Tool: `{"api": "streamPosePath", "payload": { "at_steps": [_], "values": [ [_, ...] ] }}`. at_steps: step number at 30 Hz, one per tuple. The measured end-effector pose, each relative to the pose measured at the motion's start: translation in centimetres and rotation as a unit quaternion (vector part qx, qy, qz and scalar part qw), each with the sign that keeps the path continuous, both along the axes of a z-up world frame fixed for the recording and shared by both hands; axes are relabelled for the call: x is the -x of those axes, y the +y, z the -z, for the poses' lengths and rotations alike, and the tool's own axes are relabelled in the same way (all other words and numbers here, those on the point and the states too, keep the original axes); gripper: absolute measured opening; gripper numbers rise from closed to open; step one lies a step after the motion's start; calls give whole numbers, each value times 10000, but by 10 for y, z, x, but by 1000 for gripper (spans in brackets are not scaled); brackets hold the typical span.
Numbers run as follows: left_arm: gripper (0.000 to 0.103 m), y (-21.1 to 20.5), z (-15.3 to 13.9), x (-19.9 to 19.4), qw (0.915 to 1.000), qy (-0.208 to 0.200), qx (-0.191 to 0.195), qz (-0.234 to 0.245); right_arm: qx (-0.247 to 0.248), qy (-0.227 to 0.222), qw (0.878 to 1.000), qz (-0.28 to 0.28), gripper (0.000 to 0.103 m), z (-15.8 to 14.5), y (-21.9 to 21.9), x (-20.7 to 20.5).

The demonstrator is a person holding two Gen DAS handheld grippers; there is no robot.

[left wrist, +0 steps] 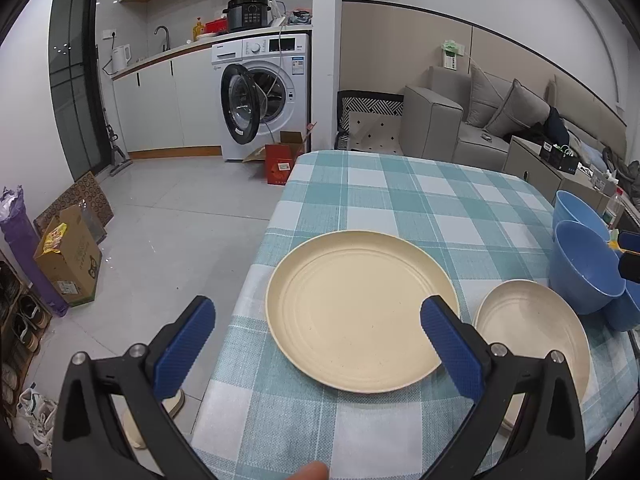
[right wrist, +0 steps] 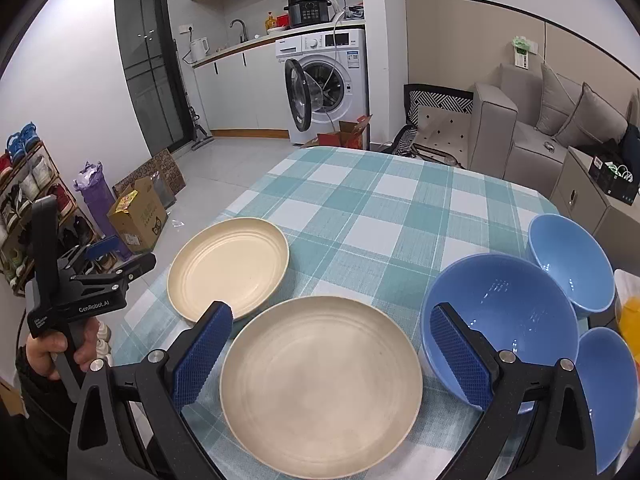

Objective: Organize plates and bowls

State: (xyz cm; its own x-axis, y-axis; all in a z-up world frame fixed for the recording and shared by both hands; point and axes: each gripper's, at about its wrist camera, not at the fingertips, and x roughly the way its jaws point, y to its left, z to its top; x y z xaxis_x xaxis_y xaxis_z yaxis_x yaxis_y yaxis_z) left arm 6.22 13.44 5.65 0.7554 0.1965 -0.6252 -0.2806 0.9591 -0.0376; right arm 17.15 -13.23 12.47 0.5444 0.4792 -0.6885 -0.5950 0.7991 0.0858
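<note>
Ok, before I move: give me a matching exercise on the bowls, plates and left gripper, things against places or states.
1. largest blue bowl
2. far cream plate
3. left gripper
4. washing machine door

A. jaws apart, empty
B. by the left edge of the table
C. right of the near cream plate
D. ajar, across the room

Pairs: 1-C, 2-B, 3-A, 4-D

Open checked counter [right wrist: 380,208] beyond two cream plates [right wrist: 320,384], blocked rightward by three clustered blue bowls [right wrist: 500,312].
</note>
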Motion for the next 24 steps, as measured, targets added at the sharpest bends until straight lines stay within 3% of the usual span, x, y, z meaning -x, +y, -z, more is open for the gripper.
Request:
{"api": "streamPosePath", "payload": {
  "at_steps": [24],
  "values": [
    [103,37,32,-19,9984,261,227,-442,261,270,9989,-279,101,27,82,-32]
  ]
}}
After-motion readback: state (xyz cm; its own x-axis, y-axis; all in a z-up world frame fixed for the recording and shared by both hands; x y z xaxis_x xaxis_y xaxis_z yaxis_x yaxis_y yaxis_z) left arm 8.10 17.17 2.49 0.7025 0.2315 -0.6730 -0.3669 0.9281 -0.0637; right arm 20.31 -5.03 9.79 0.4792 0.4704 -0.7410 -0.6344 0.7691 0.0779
